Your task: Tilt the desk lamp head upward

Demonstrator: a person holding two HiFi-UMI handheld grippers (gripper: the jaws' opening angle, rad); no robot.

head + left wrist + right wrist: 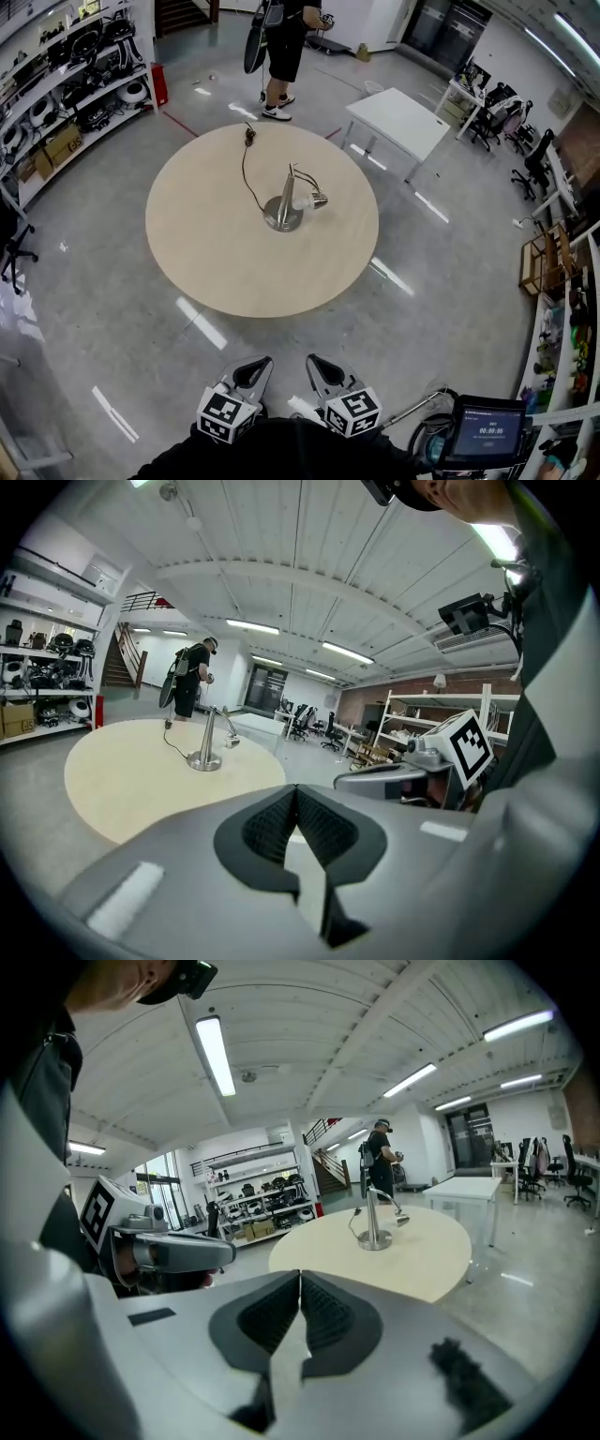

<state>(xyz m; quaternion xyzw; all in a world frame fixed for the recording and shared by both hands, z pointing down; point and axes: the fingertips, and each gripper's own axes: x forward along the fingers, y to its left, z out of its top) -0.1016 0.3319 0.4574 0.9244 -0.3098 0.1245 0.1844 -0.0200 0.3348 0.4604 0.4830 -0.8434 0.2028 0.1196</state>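
Observation:
A silver desk lamp stands near the middle of the round wooden table, its small head drooping to the right and its black cord trailing toward the far edge. The lamp is far off in the left gripper view and the lamp likewise in the right gripper view. Both grippers are held close to the person's body, well short of the table. My left gripper is shut and holds nothing. My right gripper is shut and holds nothing.
A person stands beyond the table's far edge. A white rectangular table sits at the back right. Shelves with gear line the left wall. Office chairs and a rack stand at the right. A tablet is at lower right.

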